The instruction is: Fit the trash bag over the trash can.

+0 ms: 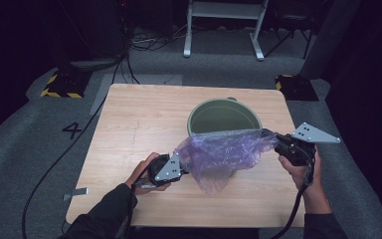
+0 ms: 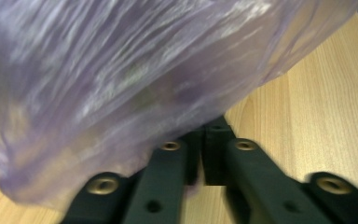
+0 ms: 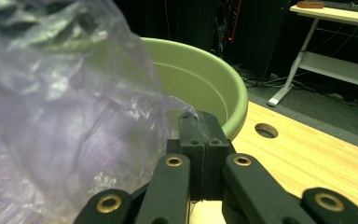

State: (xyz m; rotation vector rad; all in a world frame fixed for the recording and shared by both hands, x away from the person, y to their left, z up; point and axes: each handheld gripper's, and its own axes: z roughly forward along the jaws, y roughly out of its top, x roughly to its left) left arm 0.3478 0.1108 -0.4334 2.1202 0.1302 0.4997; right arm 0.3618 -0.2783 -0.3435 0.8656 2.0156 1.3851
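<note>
High view: purple plastic bag hangs stretched between the two claws over the front half of the tabletop, long axis running roughly 8 to 2 o'clock, lower at the left end, higher at the right. Green bucket stands just behind the bag, at 12 o'clock from its middle; the bag's top edge overlaps the bucket's near rim in this view, whether they touch I cannot tell. Left claw sits low near the tabletop at the bag's 8 o'clock corner; right claw is higher, at the 2 o'clock corner, nearer the bucket rim, so the right hand looks better placed to lead the bag mouth over the bucket. Left gripper view: left claw has its jaws almost together with a narrow slit between the pads; bag billows from 9 to 1 o'clock just above them, film reaches the pad tips, but a real pinch is not clear, looks loosened. Right gripper view: right claw pressed together on a thin edge of the bag, which spreads off to 9 o'clock; bucket lies straight ahead at 12 o'clock, close. Bag is thin, translucent, crinkled, sagging to a rounded bottom; seems empty.
</note>
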